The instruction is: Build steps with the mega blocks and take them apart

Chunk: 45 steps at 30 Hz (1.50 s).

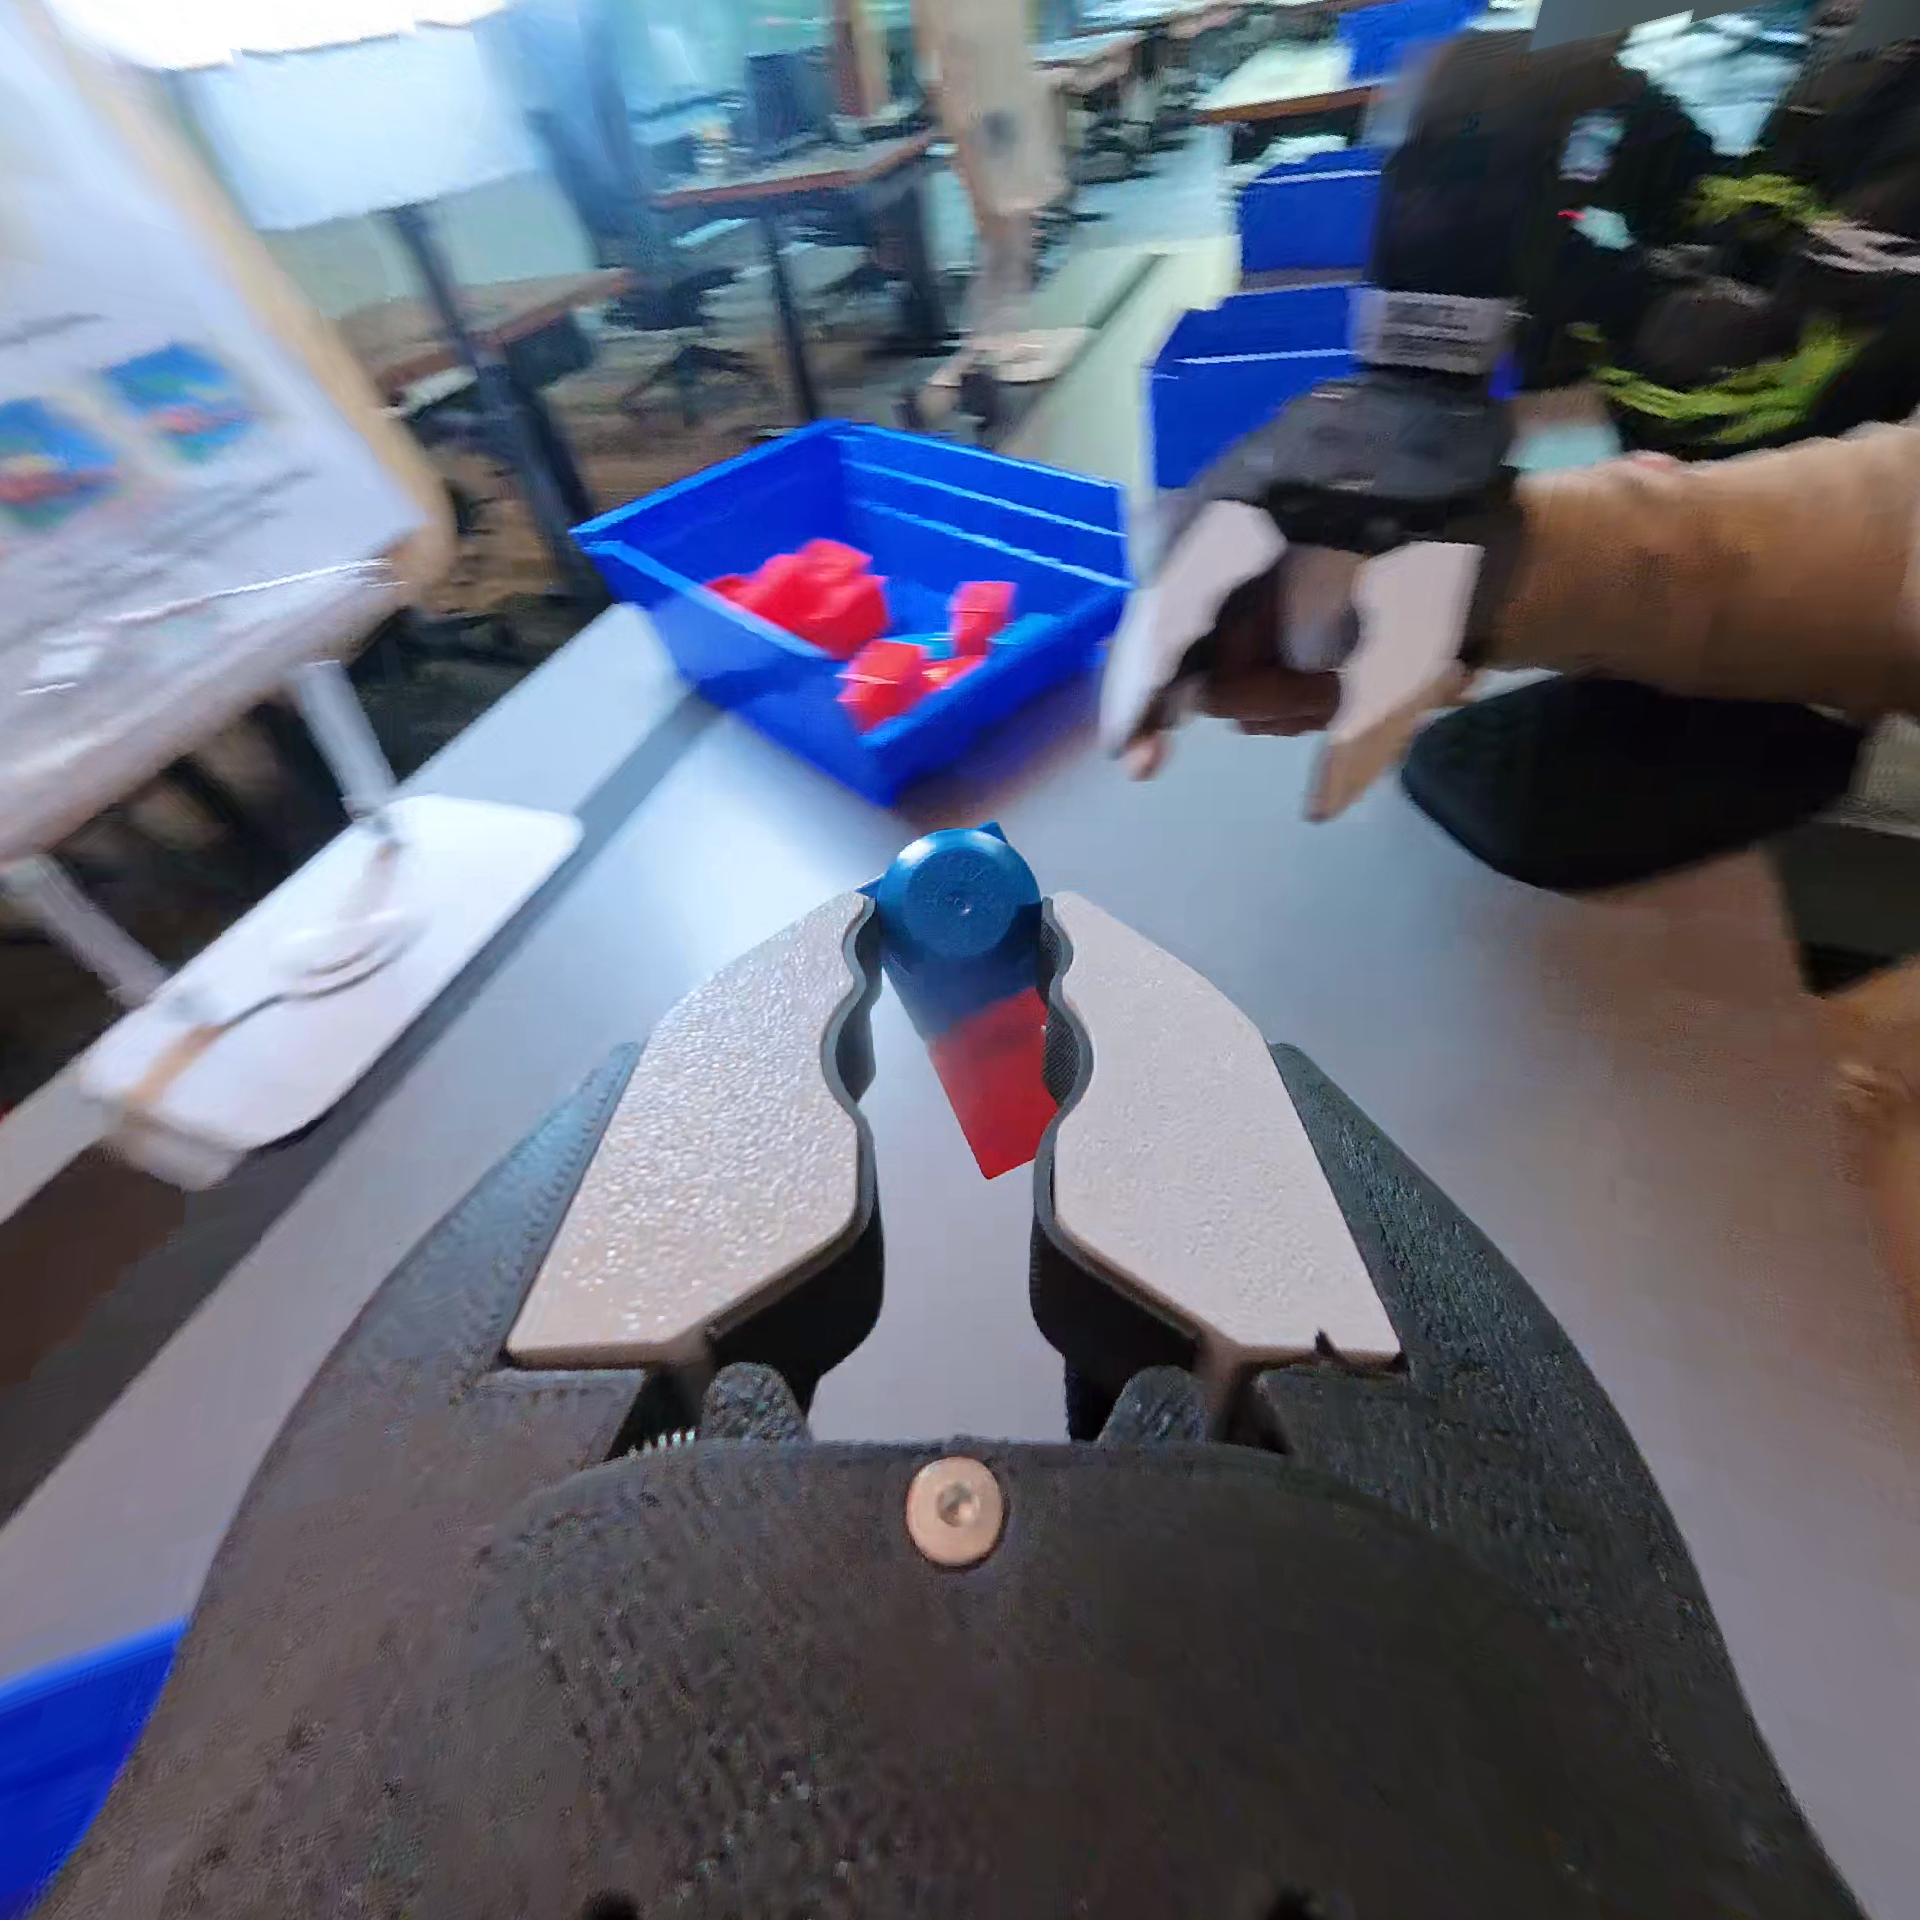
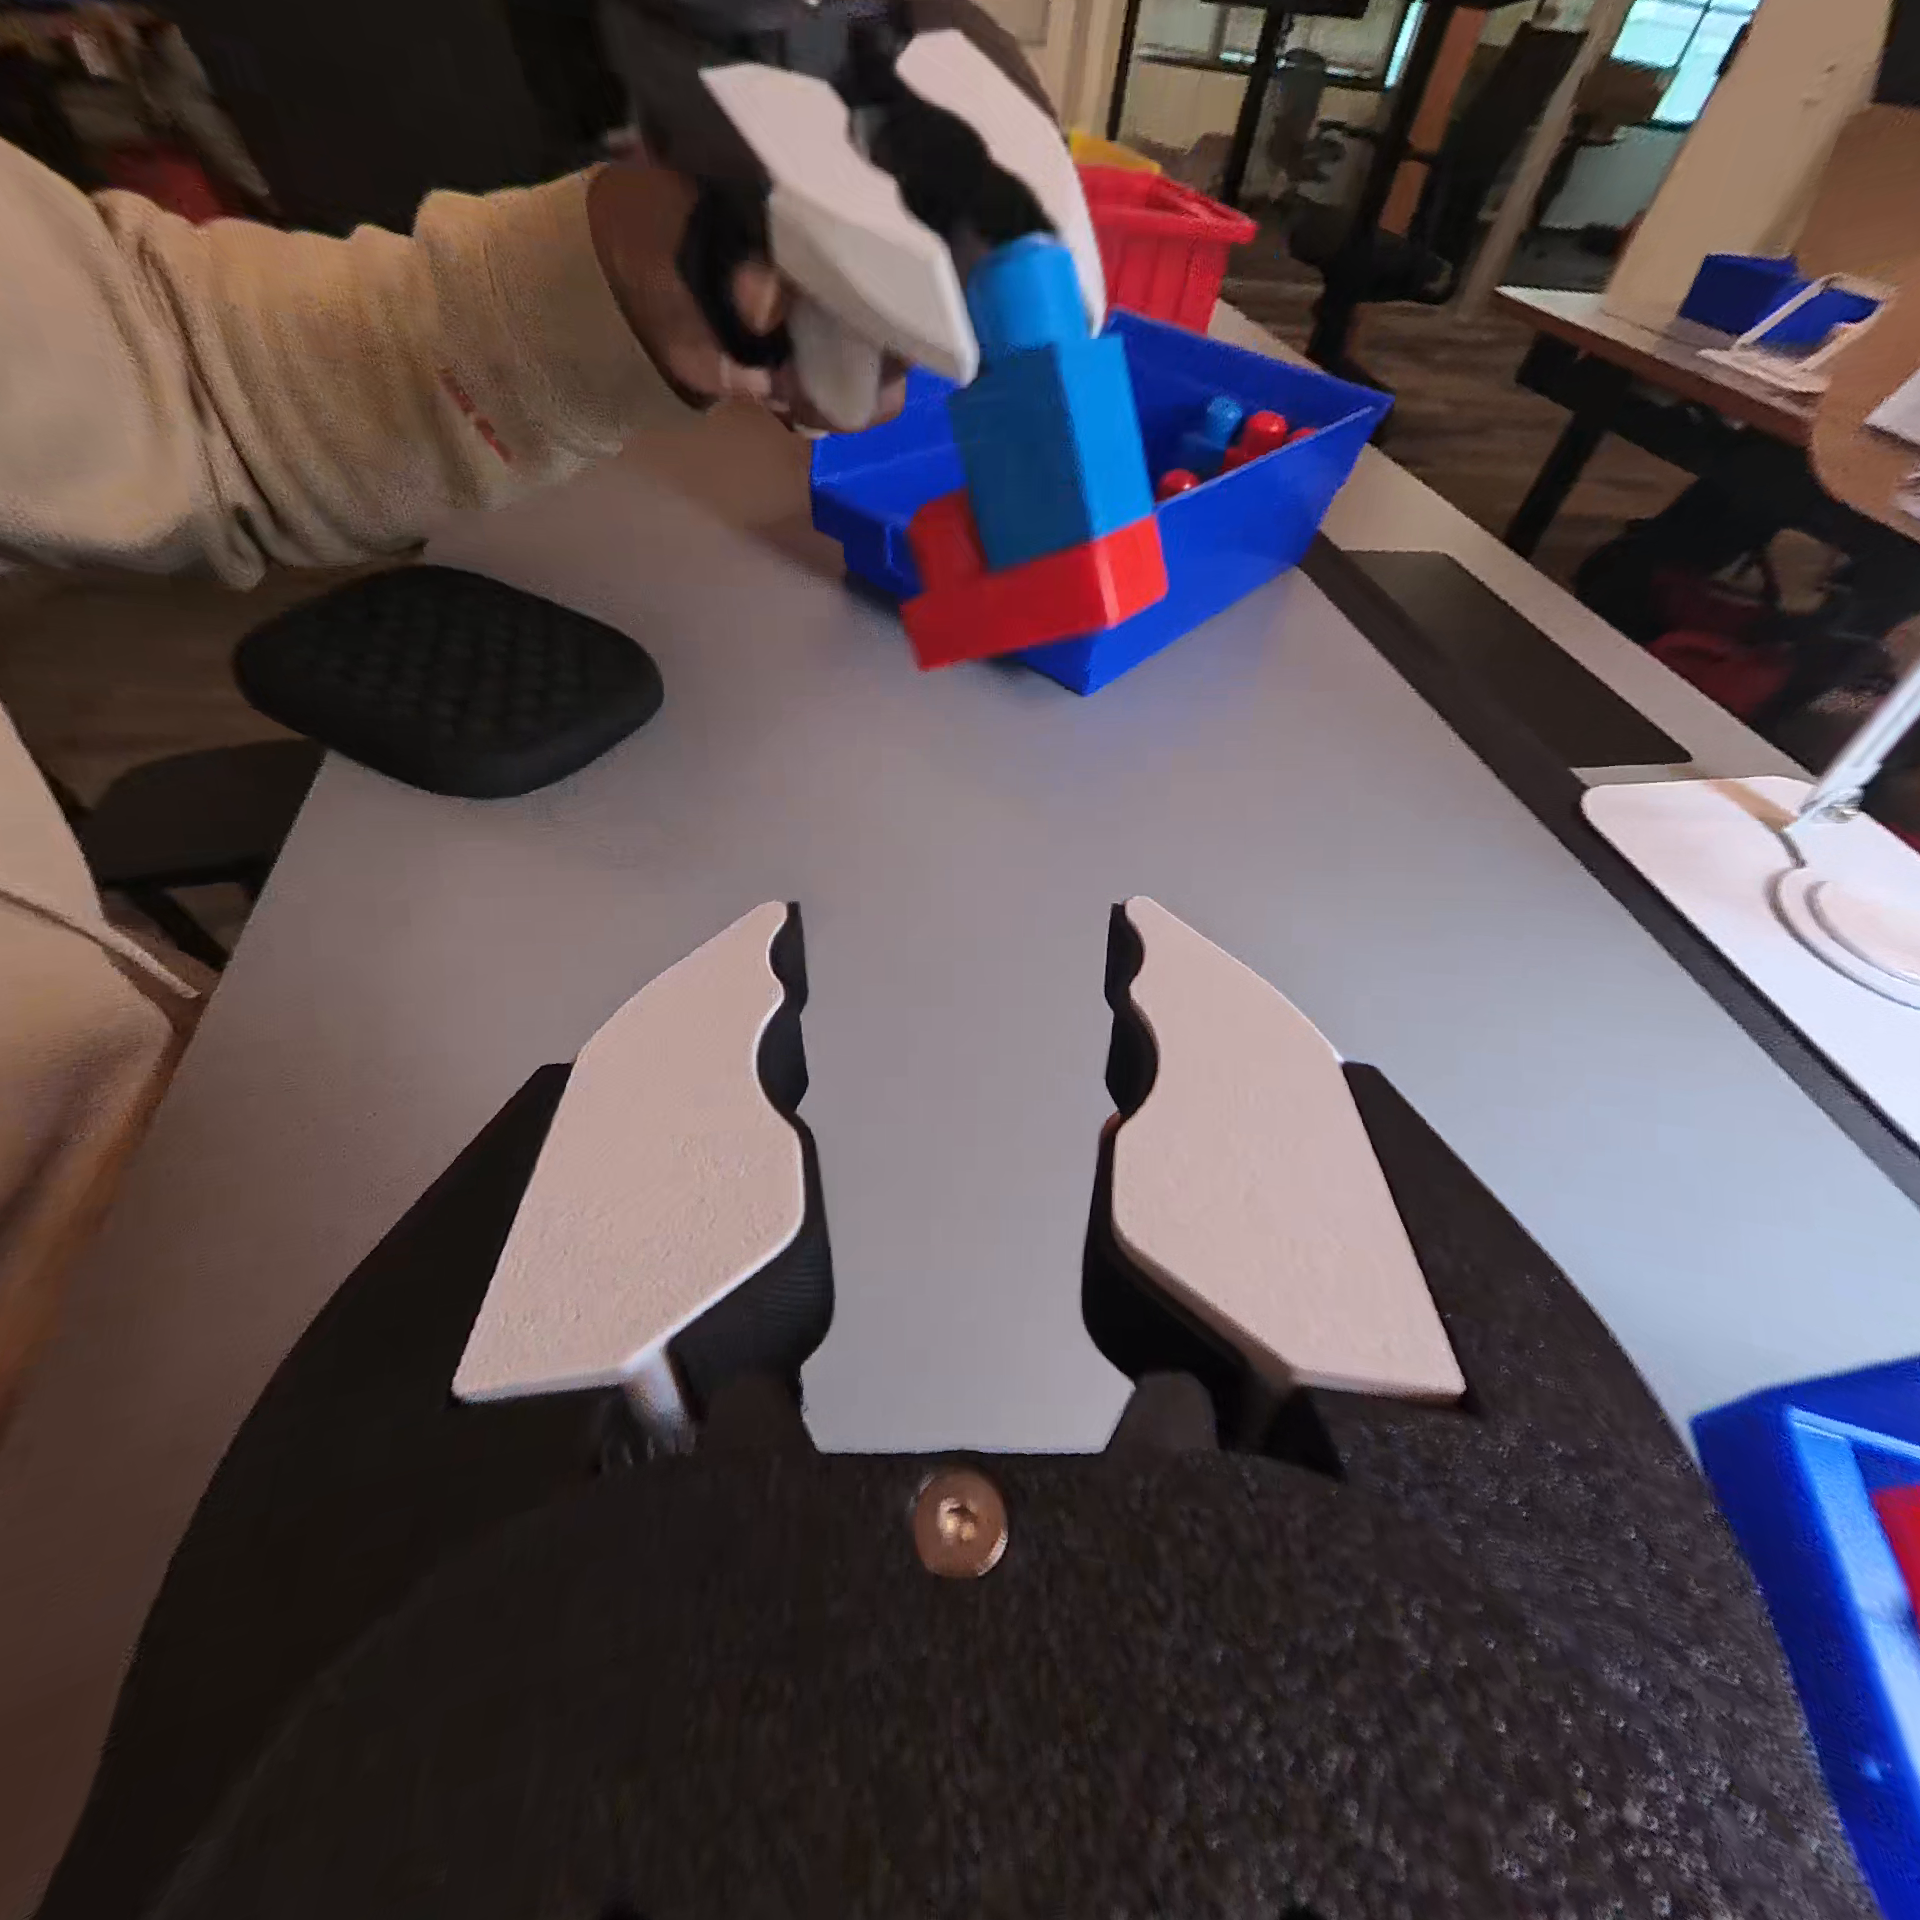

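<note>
My left gripper [image 1: 958, 920] is shut on the top stud of a blue block [image 1: 956, 935] with a red block [image 1: 995, 1081] joined under it, held in the air above the grey table [image 1: 1299, 1091]. In the right wrist view the same stack shows as a blue block [image 2: 1055, 457] on a wider red block [image 2: 1029, 597], hanging tilted from the left gripper [image 2: 1023, 270]. My right gripper [image 2: 956, 925] is open and empty low over the table; it also shows in the left wrist view [image 1: 1236, 758].
A blue bin [image 1: 862, 613] with several red and blue blocks stands at the table's far edge; it also shows in the right wrist view [image 2: 1247, 540]. A black pad [image 2: 447, 681] lies left. A white lamp base [image 2: 1756, 883] sits right. Another blue bin [image 2: 1829, 1558] is near right. My right fingertips sit around 12 cm from my left ones.
</note>
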Available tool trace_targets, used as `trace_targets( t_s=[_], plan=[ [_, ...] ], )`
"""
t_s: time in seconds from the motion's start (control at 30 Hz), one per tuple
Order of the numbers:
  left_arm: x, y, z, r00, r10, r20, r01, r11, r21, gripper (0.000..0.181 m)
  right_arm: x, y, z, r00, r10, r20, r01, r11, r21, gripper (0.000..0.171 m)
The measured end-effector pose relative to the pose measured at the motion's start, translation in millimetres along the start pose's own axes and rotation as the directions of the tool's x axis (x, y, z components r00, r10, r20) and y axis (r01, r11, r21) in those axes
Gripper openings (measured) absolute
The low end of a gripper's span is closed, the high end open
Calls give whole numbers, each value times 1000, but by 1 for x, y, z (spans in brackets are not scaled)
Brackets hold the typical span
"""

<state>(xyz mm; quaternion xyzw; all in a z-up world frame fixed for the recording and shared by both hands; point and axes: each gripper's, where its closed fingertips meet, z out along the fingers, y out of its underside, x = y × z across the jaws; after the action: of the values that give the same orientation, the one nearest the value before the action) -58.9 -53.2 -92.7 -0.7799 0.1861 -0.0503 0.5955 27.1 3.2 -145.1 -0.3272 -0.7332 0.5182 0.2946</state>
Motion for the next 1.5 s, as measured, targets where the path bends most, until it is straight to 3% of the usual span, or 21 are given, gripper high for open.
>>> trace_targets(
  t_s=[0.1, 0.2, 0.3, 0.37, 0.43, 0.53, 0.73, 1.0, 1.07, 1.23, 1.4, 1.5],
  plan=[
    [64, 7, 34, 984, 58, -169, -60, 998, -5, 29, -13, 11, 12, 997, -23, 72, 27, 998, -50, 64],
    [100, 6, 48, 955, 69, -290, -61, 998, 34, 28, -33, 32, 21, 985, -56, 162, 78, 988, -132, 65],
    [113, 7, 53, 940, 78, -333, -67, 997, 46, 28, -56, 40, 23, 964, -68, 256, 102, 987, -125, 44],
    [116, 5, 52, 932, 53, -358, -32, 997, 66, 28, -62, 40, 23, 957, -57, 285, 92, 990, -110, 41],
    [112, 6, 52, 944, 40, -329, -16, 997, 77, 28, -58, 39, 25, 965, -55, 255, 83, 991, -101, 37],
    [107, 16, 57, 955, 8, -295, 2, 999, 33, 52, -50, 33, 25, 976, -26, 216, 39, 998, -56, 36],
    [104, 30, 72, 974, 101, -202, -104, 995, -1, 37, -44, 40, 30, 986, -74, 152, 88, 992, -88, 36],
    [102, 36, 72, 973, 150, -173, -158, 987, -37, 36, -43, 49, 35, 987, -84, 139, 101, 988, -118, 36],
    [99, 22, 66, 978, 127, -165, -125, 992, 23, 36, -36, 67, 37, 988, -104, 118, 126, 972, -196, 36],
    [85, 8, 52, 984, 149, -94, -146, 988, 44, 36, -32, 69, 34, 993, -37, 115, 58, 982, -179, 36],
    [62, 17, 50, 991, 129, -20, -129, 992, 6, 36, -4, 60, 23, 999, -33, 9, 34, 987, -154, 36],
    [46, 30, 52, 993, 117, 34, -116, 992, -40, 37, 33, 43, 3, 991, -2, -134, -12, 995, -100, 36]
  ],
)
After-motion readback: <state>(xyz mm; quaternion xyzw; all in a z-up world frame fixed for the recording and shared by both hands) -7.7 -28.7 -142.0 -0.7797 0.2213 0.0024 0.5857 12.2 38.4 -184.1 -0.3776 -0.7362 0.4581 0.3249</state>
